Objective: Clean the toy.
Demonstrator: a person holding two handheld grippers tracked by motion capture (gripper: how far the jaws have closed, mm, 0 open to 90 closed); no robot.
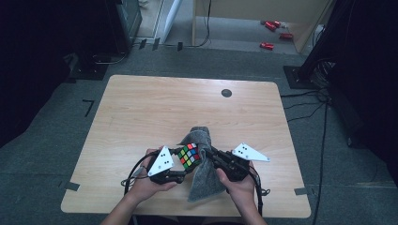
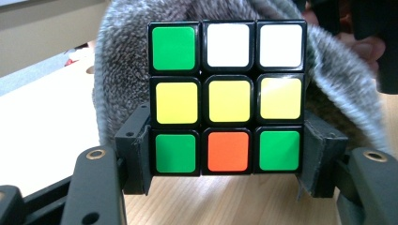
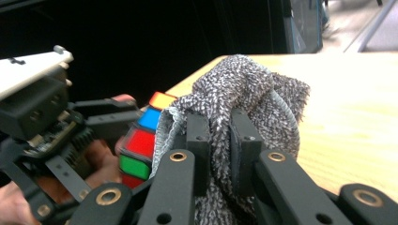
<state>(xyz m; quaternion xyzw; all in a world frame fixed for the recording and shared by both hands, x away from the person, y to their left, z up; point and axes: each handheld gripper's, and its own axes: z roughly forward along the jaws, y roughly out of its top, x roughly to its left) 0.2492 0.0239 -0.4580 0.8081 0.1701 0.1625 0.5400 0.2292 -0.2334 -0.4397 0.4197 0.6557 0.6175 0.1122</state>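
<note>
We note a glossy plastic cube (image 2: 227,96) with smooth coloured stickers, a grey cloth (image 3: 244,93) of rough, fuzzy weave, matt black plastic jaws with brass-coloured rivets, and a surface (image 1: 141,112) of smooth, light wood-grain.

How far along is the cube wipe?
Done: both grasps are made. The left gripper is shut on the puzzle cube, fingers clamping its bottom row; the right gripper is shut on a fold of the grey cloth. In hand: the cloth is bunched against the cube above the table. Left: probably the wiping itself, then setting both down; how many faces are covered I cannot tell.
</note>
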